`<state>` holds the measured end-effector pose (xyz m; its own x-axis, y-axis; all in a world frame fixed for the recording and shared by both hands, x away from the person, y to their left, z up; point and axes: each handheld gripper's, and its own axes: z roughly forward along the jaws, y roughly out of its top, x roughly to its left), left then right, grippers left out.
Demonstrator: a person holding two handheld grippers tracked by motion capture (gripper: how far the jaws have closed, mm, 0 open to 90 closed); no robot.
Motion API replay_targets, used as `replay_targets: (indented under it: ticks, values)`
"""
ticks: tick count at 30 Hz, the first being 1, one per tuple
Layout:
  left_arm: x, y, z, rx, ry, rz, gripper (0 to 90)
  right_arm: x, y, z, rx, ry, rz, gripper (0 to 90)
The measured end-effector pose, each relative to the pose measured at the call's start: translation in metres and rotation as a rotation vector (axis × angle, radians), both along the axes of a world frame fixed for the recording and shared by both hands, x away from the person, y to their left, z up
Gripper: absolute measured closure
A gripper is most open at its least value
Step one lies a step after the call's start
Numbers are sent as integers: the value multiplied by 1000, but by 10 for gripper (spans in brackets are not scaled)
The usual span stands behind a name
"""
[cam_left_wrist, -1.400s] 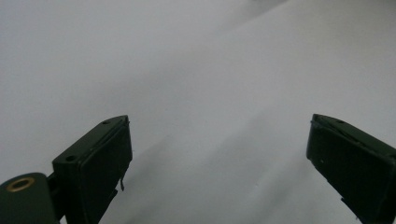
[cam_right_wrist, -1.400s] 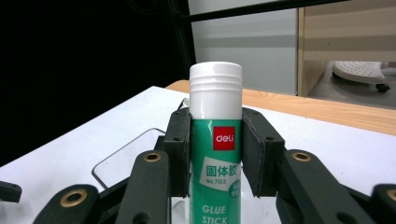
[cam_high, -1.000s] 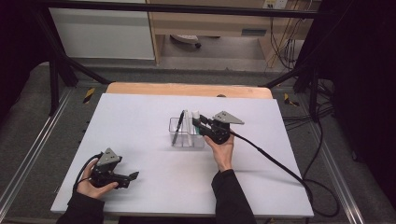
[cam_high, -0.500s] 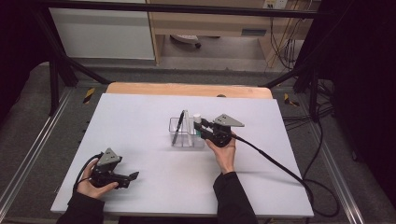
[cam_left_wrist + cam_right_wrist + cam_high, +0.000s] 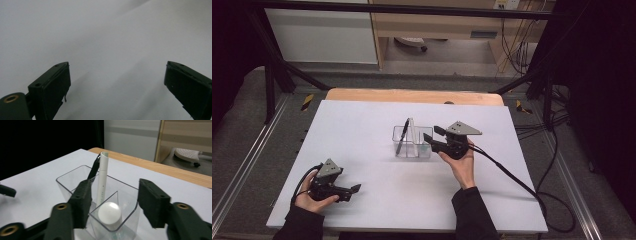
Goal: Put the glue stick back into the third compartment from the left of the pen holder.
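- The right gripper (image 5: 112,203) has just been opening, and its jaws are spread with nothing pinched.
- The white round-topped bottle (image 5: 109,213) stands in the clear plastic box (image 5: 412,145), beside a white pen (image 5: 102,178) and a black pen (image 5: 401,135).
- I think it should pull back slowly, so the box does not tip.
- The left gripper (image 5: 353,190) rests spread wide on the white table (image 5: 362,125).

Right claw (image 5: 112,205) just opened, nothing gripped; white-capped item (image 5: 109,213), white pen (image 5: 102,180) in clear organizer (image 5: 72,180)
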<state>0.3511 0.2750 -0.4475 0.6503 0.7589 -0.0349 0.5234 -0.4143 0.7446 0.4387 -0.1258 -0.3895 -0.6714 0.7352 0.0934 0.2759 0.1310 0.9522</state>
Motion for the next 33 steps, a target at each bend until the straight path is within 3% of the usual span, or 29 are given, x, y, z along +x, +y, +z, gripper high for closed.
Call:
replay_targets:
  ticks: [4, 9, 13, 24, 33]
  values:
    - [0, 0, 0, 2, -1, 1, 66, -8, -8, 11, -39, 44, 27, 257]
    - [0, 0, 0, 0, -1, 1, 65, -18, -18, 17, -85, 90, 49, 124]
    - [0, 0, -1, 0, 0, 3, 65, -26, -27, 17, -151, 128, 43, 55]
    - [0, -2, -2, 3, 3, -6, 65, -46, -61, -19, -222, 226, 11, 4]
    - [-1, -2, -3, 7, 1, -11, 65, -56, -91, -48, -225, 266, 16, 3]
